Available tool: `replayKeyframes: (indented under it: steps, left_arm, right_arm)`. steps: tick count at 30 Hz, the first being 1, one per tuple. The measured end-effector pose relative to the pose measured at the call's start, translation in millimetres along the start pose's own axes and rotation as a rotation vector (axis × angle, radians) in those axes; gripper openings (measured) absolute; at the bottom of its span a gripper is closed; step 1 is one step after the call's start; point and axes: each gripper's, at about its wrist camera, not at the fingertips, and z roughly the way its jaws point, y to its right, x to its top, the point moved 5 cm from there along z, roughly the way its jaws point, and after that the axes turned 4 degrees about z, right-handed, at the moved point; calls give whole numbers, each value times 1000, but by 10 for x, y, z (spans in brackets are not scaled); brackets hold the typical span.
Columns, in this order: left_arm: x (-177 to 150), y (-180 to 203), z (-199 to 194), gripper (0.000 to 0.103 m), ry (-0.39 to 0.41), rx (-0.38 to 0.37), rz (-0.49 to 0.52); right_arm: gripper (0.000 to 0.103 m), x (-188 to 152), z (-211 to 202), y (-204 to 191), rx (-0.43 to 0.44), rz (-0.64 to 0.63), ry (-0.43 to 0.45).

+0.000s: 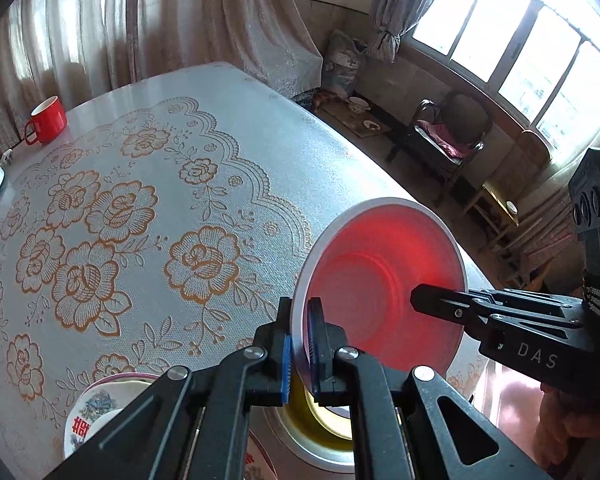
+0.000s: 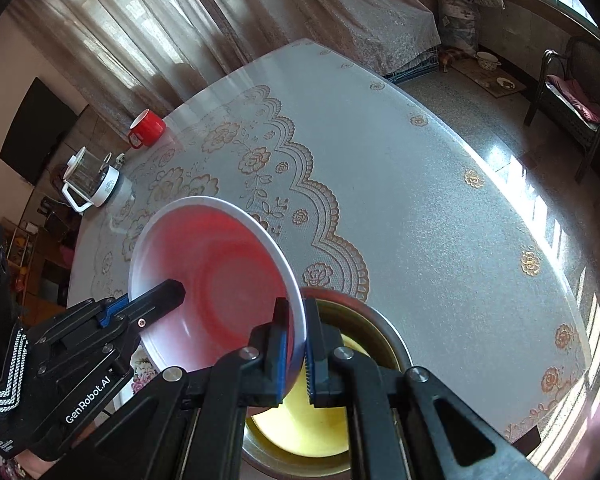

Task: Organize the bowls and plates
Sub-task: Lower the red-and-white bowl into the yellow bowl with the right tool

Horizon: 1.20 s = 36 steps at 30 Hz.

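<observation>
Across the table (image 2: 440,208), w/ its lace floral cloth, most of the surface sits bare; your work is bunched at the near edge. Biggest piece there is the steel bowl (image 2: 392,336), w/ a yellow bowl (image 2: 312,424) nested inside it, so that part of the stacking looks done. Next down, the red bowl (image 1: 384,280), white outside, hangs in the air between your two tools, tilted steeply on edge, just over the yellow one and not yet set in. You've got it by both sides of the rim: left gripper (image 1: 300,356) is pinched tight on the rim nearest its camera, right gripper (image 2: 297,356) likewise clamped on the opposite rim, jaws narrow, wall of the bowl between the pads on each.

Left over: lower the red bowl into the nest, then let go. A patterned plate (image 1: 96,404) w/ red characters lies at the near left, partly hidden under the tool; poss. a second dish sits beside it, can't tell from the sliver showing. Those prob. need sorting too.

Far side, not yours to sort by the look of it: glass kettle (image 2: 88,180) on its white base, then red mug (image 2: 146,128), both well apart from the stack.
</observation>
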Motion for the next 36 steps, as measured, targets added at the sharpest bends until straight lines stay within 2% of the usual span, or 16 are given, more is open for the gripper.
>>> replayKeyframes:
  steps: [7,15,23,27,29,31,33,36]
  left_arm:
    - [-288,187,233,8,-95,-50,27]
    - [-521,275,430,8,-174,-42,61]
    - [-634,265,536,8,-219,-44,56]
    - [-618,226,508,16,-215,-37,33]
    - [-604,224,489,21,-212,-39,24]
    - [-587,217,462,30,-200,-44,22]
    - [-578,208,449,48,-193,-33,21]
    - [-572,173,463,49,-188,4,32]
  right_arm:
    - [7,-261,-48,278,-6,95,-6]
    - [8,-538,90,438,-40,128,-60]
    - [9,-643,206,519,-47,157,-90]
    - [18,-643,167,571,-35,186,-74]
    - [18,-637,136,592,-47,181,-60]
    - [18,-630,124,603,-49,177,-56]
    - [18,-634,133,598,-43,177,-61]
    - [18,-649,164,537,-28,161,-67]
